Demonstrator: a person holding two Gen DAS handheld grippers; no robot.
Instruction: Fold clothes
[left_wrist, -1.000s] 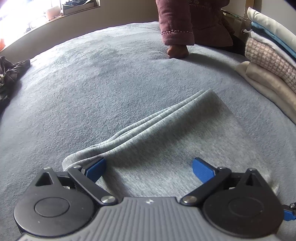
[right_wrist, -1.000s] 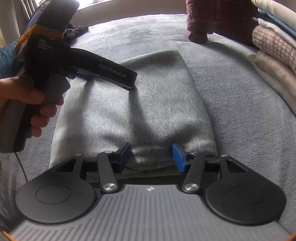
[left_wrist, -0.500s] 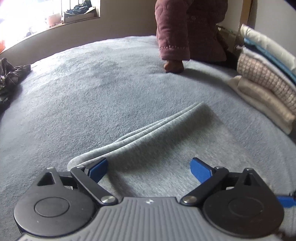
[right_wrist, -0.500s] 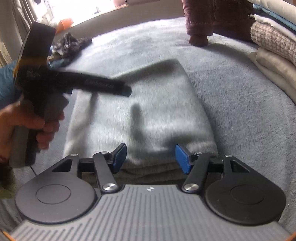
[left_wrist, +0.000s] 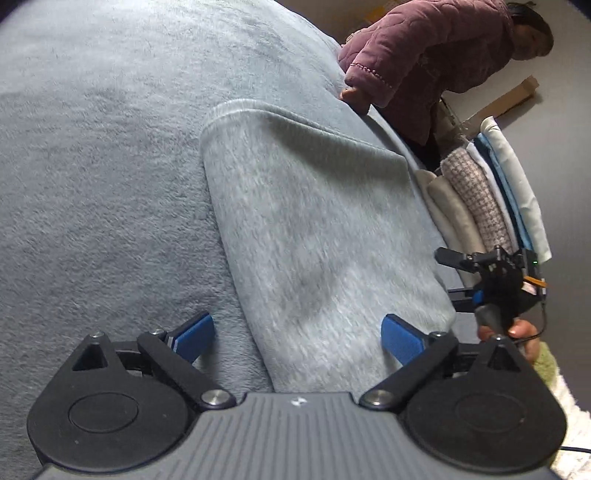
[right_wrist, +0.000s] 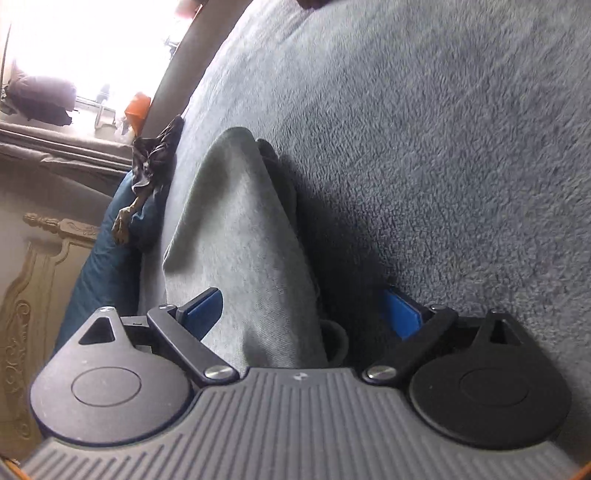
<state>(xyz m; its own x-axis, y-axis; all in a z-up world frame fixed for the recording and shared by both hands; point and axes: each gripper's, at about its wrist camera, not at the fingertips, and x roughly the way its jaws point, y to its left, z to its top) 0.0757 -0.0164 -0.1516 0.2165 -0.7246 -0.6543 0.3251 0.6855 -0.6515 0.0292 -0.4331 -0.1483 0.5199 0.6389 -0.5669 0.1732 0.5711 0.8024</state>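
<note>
A folded grey garment (left_wrist: 314, 229) lies on the grey-blue blanket (left_wrist: 92, 184) that covers the bed. My left gripper (left_wrist: 297, 338) is open and low over the garment's near end, one blue pad on the blanket and the other over the cloth. My right gripper (right_wrist: 301, 312) has its jaws opening. The garment's (right_wrist: 236, 240) layered edge sits between the jaws, and the pads do not press on it. In the left wrist view, the right gripper (left_wrist: 448, 276) shows at the garment's right side, with a hand (left_wrist: 521, 332) holding it.
A stack of folded clothes (left_wrist: 480, 195) stands at the bed's far right. A person in a maroon quilted jacket (left_wrist: 424, 55) leans on the far edge. A dark crumpled garment (right_wrist: 155, 158), blue cloth (right_wrist: 107, 258) and a carved headboard (right_wrist: 37, 277) lie to the left.
Both views have rolled and dropped closer to the bed. My right jaws have spread much wider. My left gripper has shifted from over the garment's middle to its end edge.
</note>
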